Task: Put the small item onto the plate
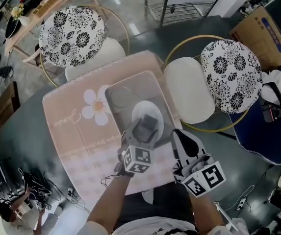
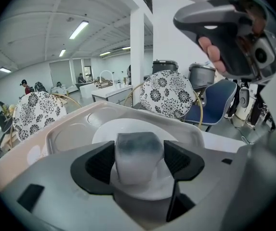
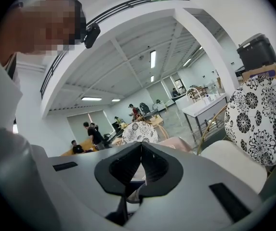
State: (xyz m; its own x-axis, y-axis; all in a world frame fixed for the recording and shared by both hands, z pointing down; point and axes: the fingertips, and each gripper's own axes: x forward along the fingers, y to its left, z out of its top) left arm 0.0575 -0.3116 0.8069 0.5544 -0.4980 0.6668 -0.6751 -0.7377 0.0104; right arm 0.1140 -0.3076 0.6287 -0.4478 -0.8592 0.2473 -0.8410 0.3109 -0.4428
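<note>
The small item (image 2: 138,150), a pale grey block with a darker top, sits between the jaws of my left gripper (image 2: 138,161), which is shut on it. It hangs just over the white plate (image 2: 121,129) that lies in a translucent tray (image 2: 70,129). In the head view the left gripper (image 1: 146,126) reaches over the plate (image 1: 139,111) with the item (image 1: 150,122) at its tip. My right gripper (image 1: 177,134) hovers beside it on the right, off the tray. Its jaws touch in the right gripper view (image 3: 140,150) with nothing between them.
The tray (image 1: 118,94) rests on a pink flower-print mat (image 1: 76,126) on a grey round table. Two chairs with floral cushions (image 1: 71,33) (image 1: 231,75) stand at the far side. A cardboard box (image 1: 260,31) and a blue seat (image 1: 263,131) are at the right.
</note>
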